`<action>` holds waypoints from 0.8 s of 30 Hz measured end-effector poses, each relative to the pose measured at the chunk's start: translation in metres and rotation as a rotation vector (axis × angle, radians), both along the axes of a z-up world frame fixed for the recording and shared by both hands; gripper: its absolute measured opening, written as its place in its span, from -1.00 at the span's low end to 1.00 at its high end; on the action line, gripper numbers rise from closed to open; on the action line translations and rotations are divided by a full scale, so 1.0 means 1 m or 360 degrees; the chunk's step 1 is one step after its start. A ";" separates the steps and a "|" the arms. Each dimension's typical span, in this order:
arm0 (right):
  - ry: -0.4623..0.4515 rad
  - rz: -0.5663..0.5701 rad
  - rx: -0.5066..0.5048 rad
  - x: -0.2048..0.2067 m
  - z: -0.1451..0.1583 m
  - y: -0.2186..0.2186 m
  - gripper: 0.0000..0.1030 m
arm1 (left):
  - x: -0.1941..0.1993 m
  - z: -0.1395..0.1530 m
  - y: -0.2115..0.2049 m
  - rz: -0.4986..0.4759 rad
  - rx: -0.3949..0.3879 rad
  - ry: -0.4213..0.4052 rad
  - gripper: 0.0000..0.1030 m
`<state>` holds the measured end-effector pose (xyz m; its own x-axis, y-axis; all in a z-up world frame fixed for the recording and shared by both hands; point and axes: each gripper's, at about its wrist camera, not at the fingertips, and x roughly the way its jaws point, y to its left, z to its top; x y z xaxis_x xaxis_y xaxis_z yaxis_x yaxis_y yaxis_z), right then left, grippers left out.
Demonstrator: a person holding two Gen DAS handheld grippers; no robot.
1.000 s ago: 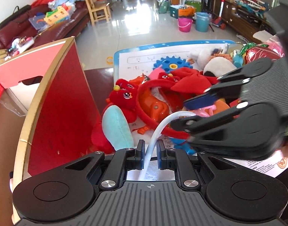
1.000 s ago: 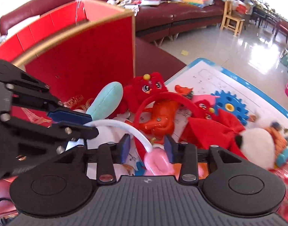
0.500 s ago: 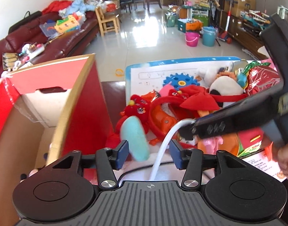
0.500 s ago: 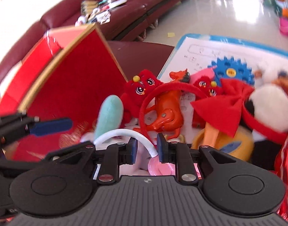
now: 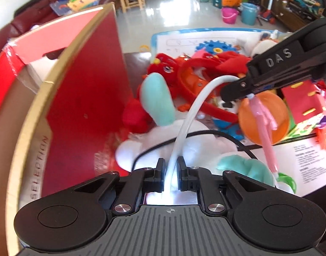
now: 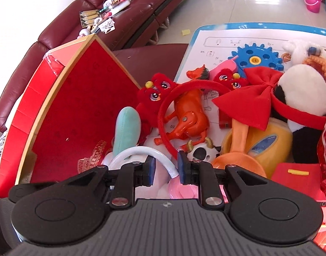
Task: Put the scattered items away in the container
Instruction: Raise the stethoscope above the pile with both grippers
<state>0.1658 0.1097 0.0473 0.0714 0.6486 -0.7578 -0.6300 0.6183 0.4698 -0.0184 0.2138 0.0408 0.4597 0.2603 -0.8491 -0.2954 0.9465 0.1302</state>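
Left tongs (image 5: 170, 173) clamped on white headband (image 5: 185, 128) — right tongs (image 6: 164, 170) parted.

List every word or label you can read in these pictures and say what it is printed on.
"DAS": on the side of the right gripper, in white letters.
"SELECTION": printed up the edge of the red box.
Too small or blurred to read: the print on the white leaflet, the blue-bordered sheet and the yellow bottle label.
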 end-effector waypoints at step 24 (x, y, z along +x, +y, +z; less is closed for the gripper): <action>-0.0234 -0.0257 0.0016 0.039 0.037 -0.052 -0.62 | 0.063 0.067 -0.025 -0.0144 -0.0044 -0.0299 -0.44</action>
